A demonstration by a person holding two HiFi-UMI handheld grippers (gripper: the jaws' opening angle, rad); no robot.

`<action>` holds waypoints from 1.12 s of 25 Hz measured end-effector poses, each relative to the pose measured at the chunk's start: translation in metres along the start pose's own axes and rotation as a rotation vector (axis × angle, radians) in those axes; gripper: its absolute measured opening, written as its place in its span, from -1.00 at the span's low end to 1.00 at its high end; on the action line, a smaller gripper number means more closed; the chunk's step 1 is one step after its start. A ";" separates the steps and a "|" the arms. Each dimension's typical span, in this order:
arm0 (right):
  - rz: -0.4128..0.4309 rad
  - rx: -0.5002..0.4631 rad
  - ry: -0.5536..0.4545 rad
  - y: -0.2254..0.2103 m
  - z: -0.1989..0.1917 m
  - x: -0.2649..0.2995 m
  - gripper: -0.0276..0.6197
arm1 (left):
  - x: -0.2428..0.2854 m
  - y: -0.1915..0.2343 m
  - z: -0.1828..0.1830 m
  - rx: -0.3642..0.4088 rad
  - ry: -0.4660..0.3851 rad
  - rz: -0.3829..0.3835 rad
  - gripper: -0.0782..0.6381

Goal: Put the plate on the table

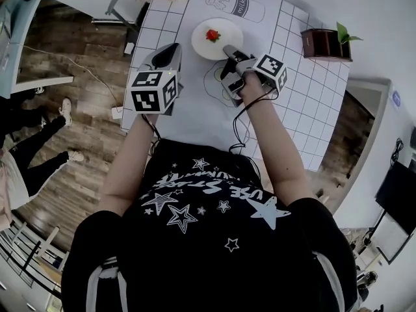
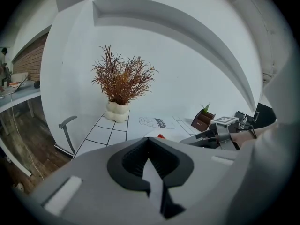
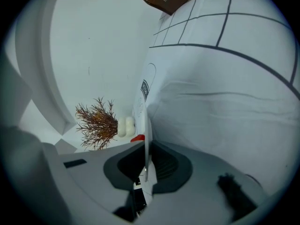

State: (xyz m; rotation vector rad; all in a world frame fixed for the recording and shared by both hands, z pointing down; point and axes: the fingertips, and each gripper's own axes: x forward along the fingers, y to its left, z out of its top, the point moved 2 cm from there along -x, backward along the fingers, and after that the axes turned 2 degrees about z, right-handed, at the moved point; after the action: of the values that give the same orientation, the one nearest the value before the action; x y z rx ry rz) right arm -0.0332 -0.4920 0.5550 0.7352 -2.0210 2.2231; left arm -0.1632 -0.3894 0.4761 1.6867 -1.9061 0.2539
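Observation:
A white plate (image 1: 203, 44) carrying a red strawberry (image 1: 213, 36) lies level over the white gridded tablecloth (image 1: 195, 103), near the far side of the table. My right gripper (image 1: 229, 49) is shut on the plate's near right rim. In the right gripper view the plate (image 3: 142, 118) runs edge-on between the jaws of that gripper (image 3: 145, 146), with the strawberry (image 3: 137, 138) just beyond. I cannot tell whether the plate touches the cloth. My left gripper (image 1: 174, 47) hovers to the plate's left, apart from it. In its own view the left gripper (image 2: 149, 139) is shut and holds nothing.
A brown box with a green plant (image 1: 322, 43) stands at the table's right edge. A white vase of dried twigs (image 2: 117, 111) stands at the far edge. A milk bottle drawing (image 1: 237, 6) marks the cloth behind the plate. A person (image 1: 26, 148) stands on the wooden floor, left.

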 end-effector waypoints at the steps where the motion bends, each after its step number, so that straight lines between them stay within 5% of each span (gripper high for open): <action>1: -0.008 -0.005 -0.001 0.000 0.000 0.001 -0.82 | 0.000 0.000 0.000 0.001 0.001 -0.001 -0.76; 12: -0.041 -0.018 -0.082 0.001 0.005 -0.003 -0.82 | -0.002 -0.001 0.001 0.016 0.004 -0.028 -0.76; 17: -0.106 -0.071 -0.088 -0.001 0.007 -0.008 -0.55 | -0.003 0.000 0.003 0.021 -0.001 -0.041 -0.76; 28: -0.220 -0.164 -0.103 -0.006 -0.006 -0.026 -0.49 | -0.013 -0.002 0.007 0.031 -0.025 -0.067 -0.76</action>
State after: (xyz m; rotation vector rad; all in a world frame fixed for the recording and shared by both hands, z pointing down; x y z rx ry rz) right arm -0.0099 -0.4785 0.5511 1.0165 -2.0240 1.9117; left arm -0.1627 -0.3817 0.4631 1.7790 -1.8683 0.2386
